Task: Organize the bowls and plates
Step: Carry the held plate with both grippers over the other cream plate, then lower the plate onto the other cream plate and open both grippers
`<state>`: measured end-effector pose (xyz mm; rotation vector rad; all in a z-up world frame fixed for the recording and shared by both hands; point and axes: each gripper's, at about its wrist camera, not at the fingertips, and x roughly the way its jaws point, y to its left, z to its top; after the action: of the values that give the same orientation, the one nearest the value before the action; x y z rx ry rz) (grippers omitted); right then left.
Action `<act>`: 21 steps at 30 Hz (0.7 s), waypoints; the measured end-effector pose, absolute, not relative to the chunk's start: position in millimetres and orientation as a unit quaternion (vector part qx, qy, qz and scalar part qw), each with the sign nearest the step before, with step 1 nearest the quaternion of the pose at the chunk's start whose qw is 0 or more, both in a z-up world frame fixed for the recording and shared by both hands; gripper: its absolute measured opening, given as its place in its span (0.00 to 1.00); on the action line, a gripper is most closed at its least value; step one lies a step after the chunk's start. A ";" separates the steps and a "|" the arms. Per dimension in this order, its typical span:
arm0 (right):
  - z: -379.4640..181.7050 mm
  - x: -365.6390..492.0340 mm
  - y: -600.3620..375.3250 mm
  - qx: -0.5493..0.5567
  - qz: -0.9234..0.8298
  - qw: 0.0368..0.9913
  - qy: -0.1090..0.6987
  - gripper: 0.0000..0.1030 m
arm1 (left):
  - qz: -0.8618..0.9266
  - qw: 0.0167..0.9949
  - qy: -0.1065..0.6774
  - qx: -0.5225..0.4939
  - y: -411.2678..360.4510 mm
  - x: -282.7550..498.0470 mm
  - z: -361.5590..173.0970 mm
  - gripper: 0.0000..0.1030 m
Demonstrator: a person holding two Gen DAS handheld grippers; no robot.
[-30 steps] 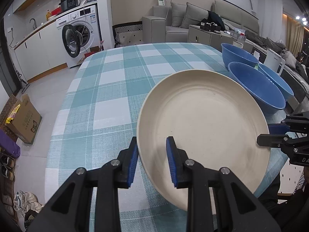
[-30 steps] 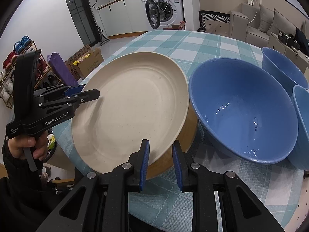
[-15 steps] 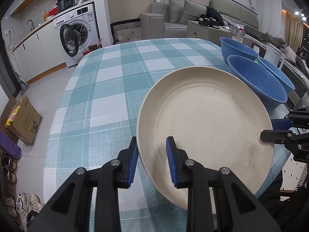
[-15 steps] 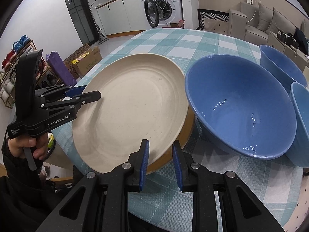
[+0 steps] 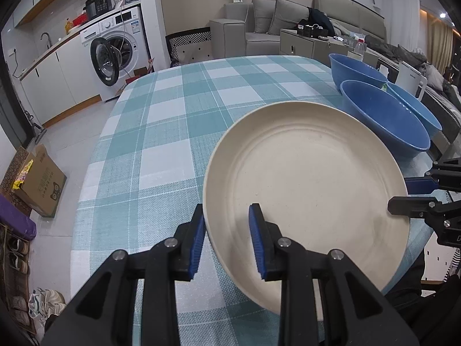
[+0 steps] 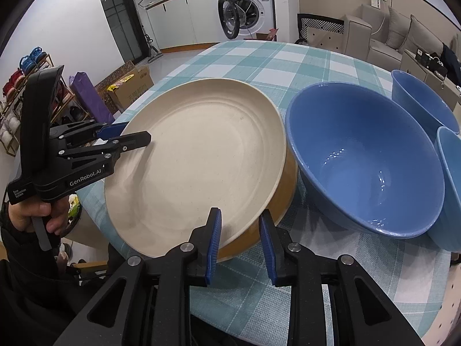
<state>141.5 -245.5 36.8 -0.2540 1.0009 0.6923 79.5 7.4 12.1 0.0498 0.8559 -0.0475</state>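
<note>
A large cream plate [image 5: 305,184] is held off the checked table by both grippers. My left gripper [image 5: 227,242] straddles its near left rim, one pad outside and one inside. My right gripper [image 6: 240,240] straddles the opposite rim; the plate [image 6: 198,158] shows a brown-orange underside there. In the right wrist view the left gripper [image 6: 124,135] shows at the plate's left edge. A big blue bowl [image 6: 366,161] stands right of the plate, touching or nearly touching it. Two more blue bowls [image 6: 417,101] stand beyond; they also show in the left wrist view [image 5: 357,67].
The teal checked tablecloth [image 5: 173,121] covers the table, with its left edge dropping to the floor. A cardboard box [image 5: 37,178] and shoes lie on the floor at left. A washing machine [image 5: 115,54] and sofa [image 5: 273,20] stand behind.
The plate and both grippers have shifted slightly away from the blue bowl and a little higher. Both grips stay as they were.
</note>
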 end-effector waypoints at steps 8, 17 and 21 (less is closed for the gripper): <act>34.6 142.6 -246.0 -0.107 0.332 0.807 0.477 0.29 | -0.023 0.907 0.420 0.025 7.5 80.4 8.8 0.28; 37.6 137.0 -242.8 -0.135 0.313 0.818 0.463 0.30 | -0.031 0.905 0.424 0.026 3.7 80.9 7.3 0.28; 37.2 135.8 -240.8 -0.153 0.300 0.823 0.458 0.31 | -0.031 0.904 0.426 0.029 1.3 81.6 5.5 0.29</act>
<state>135.8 -240.8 37.2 -0.3254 0.9752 0.6381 81.6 1.3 5.5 0.0607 0.8808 -0.0638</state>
